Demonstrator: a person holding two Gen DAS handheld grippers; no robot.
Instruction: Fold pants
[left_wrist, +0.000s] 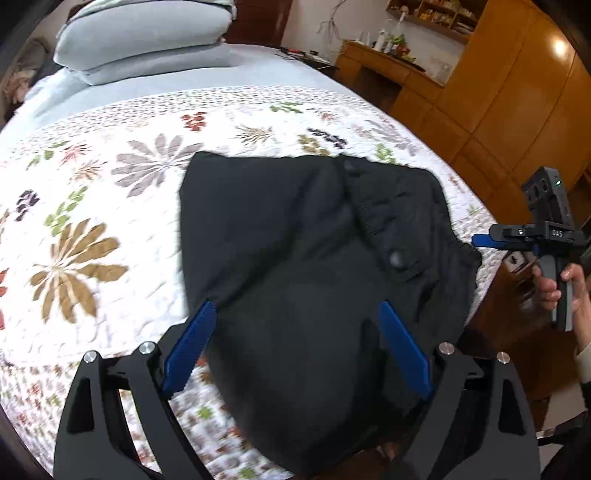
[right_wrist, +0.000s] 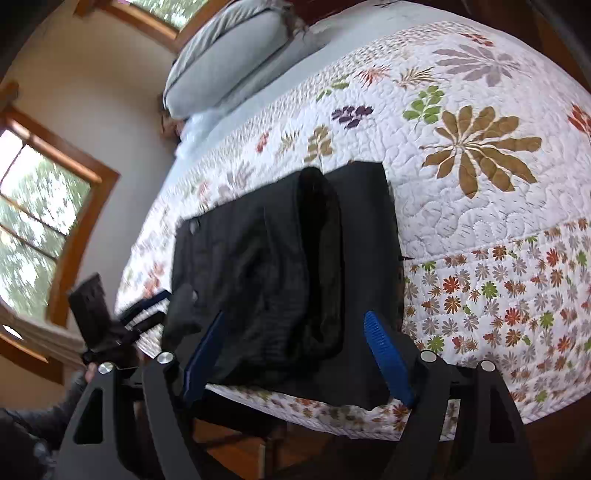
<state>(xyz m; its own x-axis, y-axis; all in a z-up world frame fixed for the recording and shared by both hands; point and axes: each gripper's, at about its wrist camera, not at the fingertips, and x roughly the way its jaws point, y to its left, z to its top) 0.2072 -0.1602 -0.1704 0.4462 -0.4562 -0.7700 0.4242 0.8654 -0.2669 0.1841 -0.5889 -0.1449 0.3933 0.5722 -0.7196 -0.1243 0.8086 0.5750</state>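
Black pants (left_wrist: 295, 266) lie folded in a compact bundle on the flowered quilt (left_wrist: 92, 221), waistband with a button (left_wrist: 397, 258) on top at the right. My left gripper (left_wrist: 295, 306) is open above the bundle's near edge, its blue fingers (left_wrist: 192, 343) holding nothing. In the right wrist view the pants (right_wrist: 288, 266) lie near the bed's edge. My right gripper (right_wrist: 295, 317) is open just off that edge, empty. The right gripper also shows in the left wrist view (left_wrist: 480, 240), beside the pants' right edge. The left gripper shows in the right wrist view (right_wrist: 147, 306), at the bundle's left.
Grey pillows (left_wrist: 144, 40) are stacked at the head of the bed. Wooden wardrobes (left_wrist: 517, 92) and a cluttered desk (left_wrist: 388, 62) stand beyond the bed's right side. Windows (right_wrist: 37, 206) are on the far wall. The bed edge and wooden floor (right_wrist: 240, 454) are below the right gripper.
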